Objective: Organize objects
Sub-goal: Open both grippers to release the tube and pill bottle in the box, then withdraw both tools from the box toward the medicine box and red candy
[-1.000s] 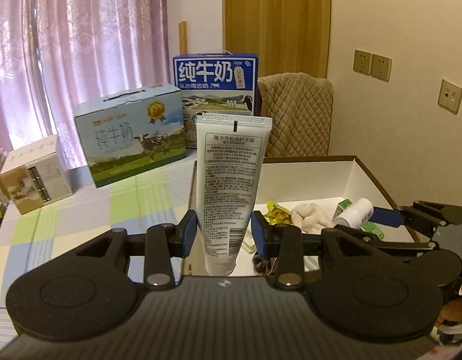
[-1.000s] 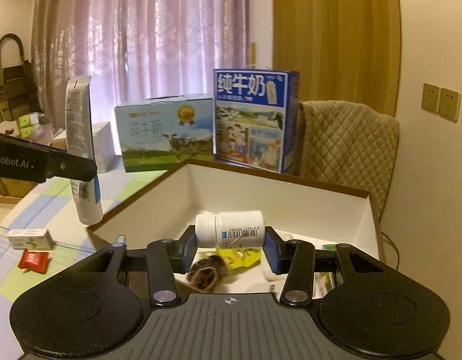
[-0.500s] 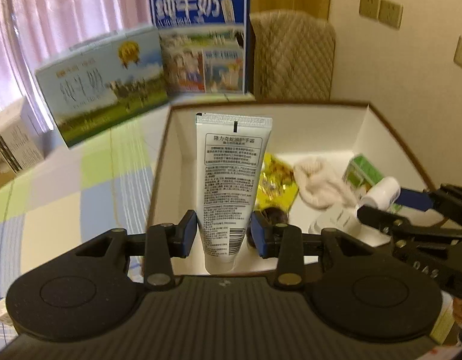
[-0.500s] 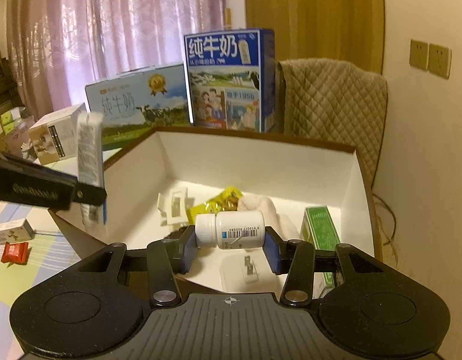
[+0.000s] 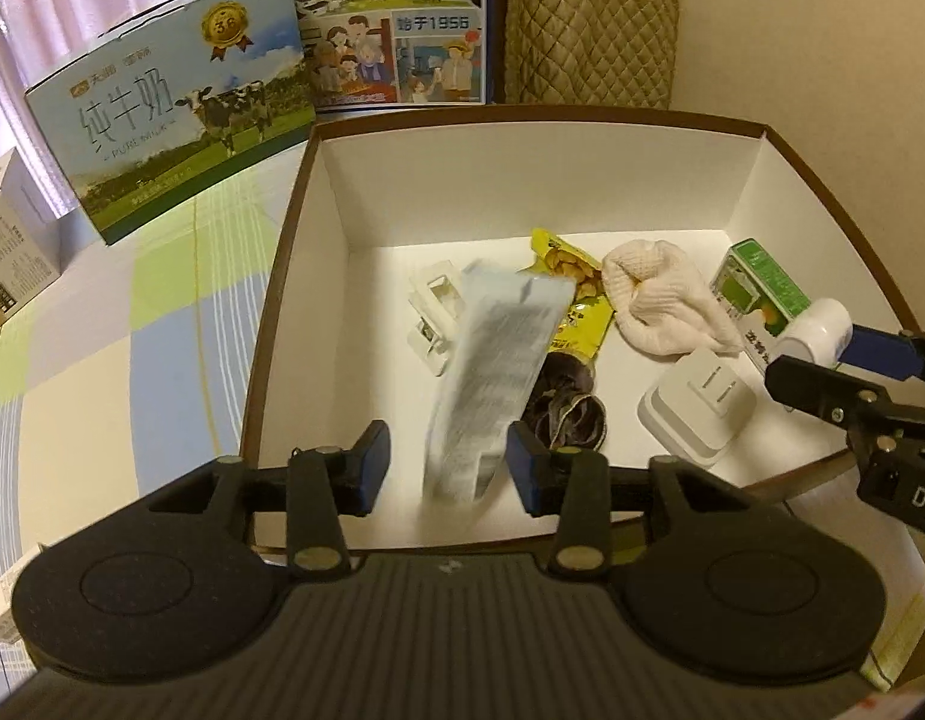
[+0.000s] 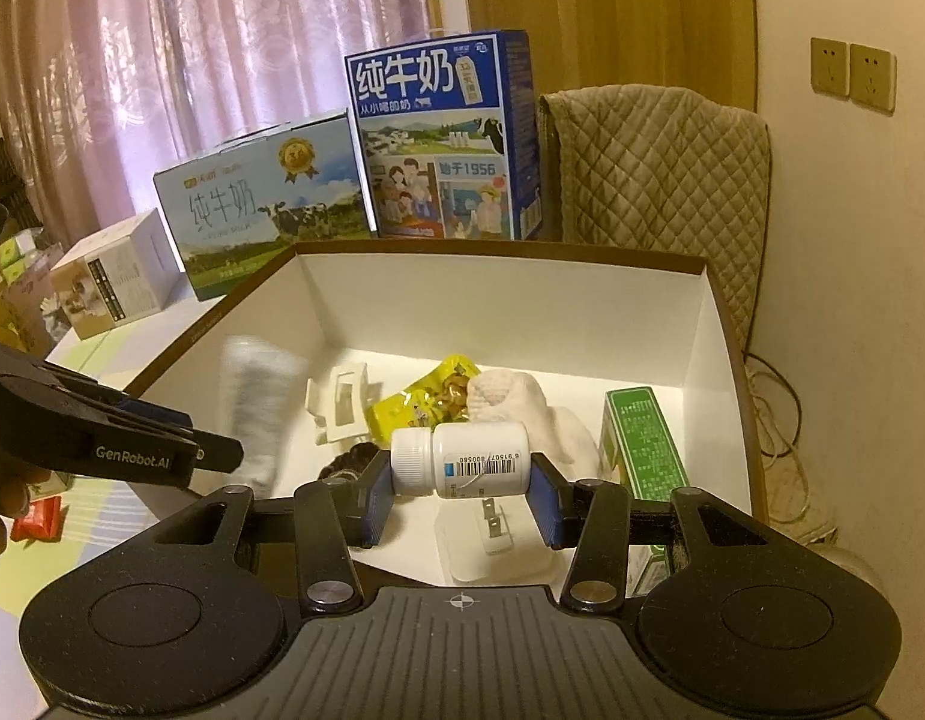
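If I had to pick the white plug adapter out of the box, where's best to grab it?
Come straight down and pinch the white plug adapter across its flat side walls. It lies flat with its prongs pointing up, so the sides show; the pink cloth and green carton lie close behind.

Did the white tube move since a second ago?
Yes. The tube, upright in the left gripper before, now tips, blurred, toward the box floor between opened fingers.
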Demonstrator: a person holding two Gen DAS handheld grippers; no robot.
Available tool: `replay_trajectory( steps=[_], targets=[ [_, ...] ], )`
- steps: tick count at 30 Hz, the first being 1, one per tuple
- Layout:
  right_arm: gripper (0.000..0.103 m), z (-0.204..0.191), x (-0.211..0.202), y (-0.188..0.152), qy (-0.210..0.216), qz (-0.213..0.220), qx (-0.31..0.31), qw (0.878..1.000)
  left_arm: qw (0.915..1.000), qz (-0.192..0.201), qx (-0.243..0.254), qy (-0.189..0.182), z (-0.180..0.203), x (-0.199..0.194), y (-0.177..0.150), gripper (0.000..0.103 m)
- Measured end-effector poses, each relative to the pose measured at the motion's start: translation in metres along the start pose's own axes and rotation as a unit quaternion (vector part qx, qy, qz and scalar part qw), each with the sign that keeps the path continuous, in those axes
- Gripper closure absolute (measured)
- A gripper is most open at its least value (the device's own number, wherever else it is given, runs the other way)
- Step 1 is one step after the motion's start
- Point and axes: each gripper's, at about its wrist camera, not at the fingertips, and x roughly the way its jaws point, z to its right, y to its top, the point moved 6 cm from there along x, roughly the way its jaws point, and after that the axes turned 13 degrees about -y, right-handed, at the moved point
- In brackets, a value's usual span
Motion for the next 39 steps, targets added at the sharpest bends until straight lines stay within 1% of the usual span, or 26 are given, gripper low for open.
replay_trajectory(
  steps=[1,3,7,12,15,18,21,23,24,26,29,32,35,39],
  targets=[
    [0.059,0.000,-0.001,0.000,0.000,0.000,0.000,1.000,1.0000,0.003,0.001,0.002,0.000,-0.002,0.001,0.063],
    [0.059,-0.001,-0.001,0.001,0.001,0.002,0.000,1.000,1.0000,0.008,-0.001,0.004,-0.002,-0.005,0.001,0.059],
    [0.059,-0.003,0.000,0.001,0.003,0.000,-0.003,1.000,0.9999,0.013,-0.009,-0.001,-0.006,-0.011,-0.003,0.058],
    [0.059,-0.006,0.003,0.001,0.009,-0.006,-0.004,1.000,0.9998,0.017,-0.003,-0.003,-0.007,-0.017,-0.004,0.052],
    [0.059,-0.009,0.006,0.003,0.015,-0.011,-0.001,1.000,0.9998,0.020,0.001,-0.004,-0.006,-0.020,-0.005,0.051],
    [0.059,-0.012,0.012,0.008,0.027,-0.017,0.014,0.999,0.9997,0.023,0.004,-0.004,-0.005,-0.021,-0.004,0.049],
    [0.059,-0.013,0.016,0.018,0.040,-0.011,0.041,0.998,0.9996,0.026,0.006,-0.004,-0.004,-0.024,-0.004,0.044],
    [0.056,-0.011,0.018,0.027,0.045,-0.010,0.061,0.997,0.9996,0.027,0.010,-0.004,-0.003,-0.025,-0.005,0.042],
    [0.055,-0.010,0.017,0.031,0.049,-0.008,0.068,0.996,0.9995,0.028,0.013,-0.004,-0.002,-0.026,-0.005,0.039],
    [0.048,-0.006,0.013,0.037,0.053,-0.002,0.082,0.995,0.9993,0.032,0.017,-0.004,-0.001,-0.030,-0.006,0.035],
    [0.041,0.001,0.005,0.038,0.051,0.004,0.093,0.994,0.9990,0.041,0.017,-0.005,-0.001,-0.038,-0.009,0.031],
    [0.038,0.009,-0.004,0.031,0.049,0.002,0.104,0.993,0.9987,0.049,0.008,-0.009,-0.003,-0.048,-0.014,0.025],
    [0.038,0.014,-0.014,0.021,0.051,0.000,0.108,0.993,0.9982,0.059,0.000,-0.011,-0.006,-0.061,-0.023,0.022],
    [0.038,0.015,-0.032,0.011,0.053,0.008,0.107,0.993,0.9973,0.069,-0.018,-0.017,-0.011,-0.081,-0.038,0.018]
  ],
)
